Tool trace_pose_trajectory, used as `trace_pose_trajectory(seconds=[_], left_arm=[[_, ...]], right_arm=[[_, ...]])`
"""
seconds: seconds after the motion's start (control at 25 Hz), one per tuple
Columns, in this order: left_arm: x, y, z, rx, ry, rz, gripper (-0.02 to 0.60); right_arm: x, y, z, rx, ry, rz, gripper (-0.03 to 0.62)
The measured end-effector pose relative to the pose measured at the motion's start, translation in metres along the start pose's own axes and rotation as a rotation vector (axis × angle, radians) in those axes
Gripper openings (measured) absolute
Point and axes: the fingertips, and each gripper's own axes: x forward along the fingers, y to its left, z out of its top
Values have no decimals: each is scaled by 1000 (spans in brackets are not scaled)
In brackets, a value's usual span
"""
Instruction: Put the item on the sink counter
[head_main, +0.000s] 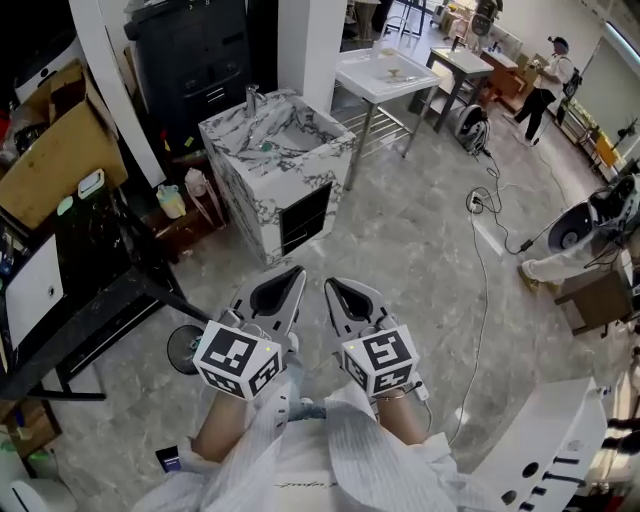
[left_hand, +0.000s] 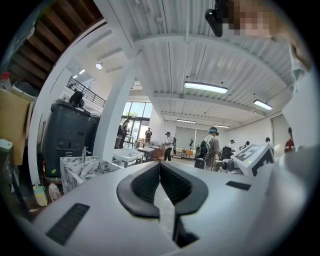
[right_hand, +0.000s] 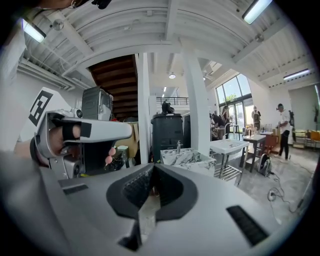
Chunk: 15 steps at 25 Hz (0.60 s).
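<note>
Head view: your left claw (head_main: 290, 280) and right claw (head_main: 338, 292) are both pinched narrow and empty, close to your body. The marble sink surface (head_main: 245, 195) stands ahead. No item is identifiable; locate it, then open wide.

Marble-veined white and grey — sink counter (head_main: 240, 190)
</note>
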Motion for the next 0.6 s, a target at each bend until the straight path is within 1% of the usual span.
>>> trace_pose_trajectory(seconds=[0.32,0.6], left_arm=[[75,77,32,21,-7,-17,17],[117,134,40,29,3,-36,17]], right_arm=[[86,-62,33,19,-4,-37,9],[147,-98,52,29,-20,-83,9]])
